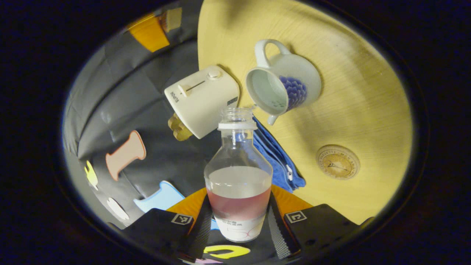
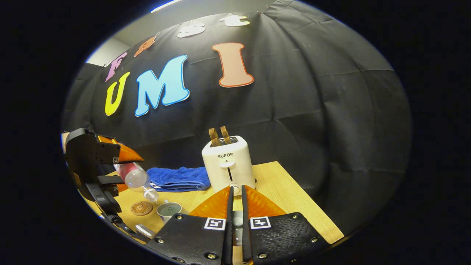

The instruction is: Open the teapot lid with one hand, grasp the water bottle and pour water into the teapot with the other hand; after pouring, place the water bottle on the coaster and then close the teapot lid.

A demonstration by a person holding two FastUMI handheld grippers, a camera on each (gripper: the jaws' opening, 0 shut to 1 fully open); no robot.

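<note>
- The left claw is clamped on the lower body of the water bottle, one finger on each side; the bottle is capless and part full of clear liquid.
- In the right gripper view the left claw holds the bottle tilted, mouth downward, just above the teapot.
- The teapot stands open on the counter, well in from its edges, its lid off.
- The round coaster lies bare beside the teapot, apart from it.
- A blue cloth and a white toaster sit along the counter's back edge, by the booth wall.
- The right claw has its fingers nearly together, pinching a small pale thing, seemingly the lid.
</note>
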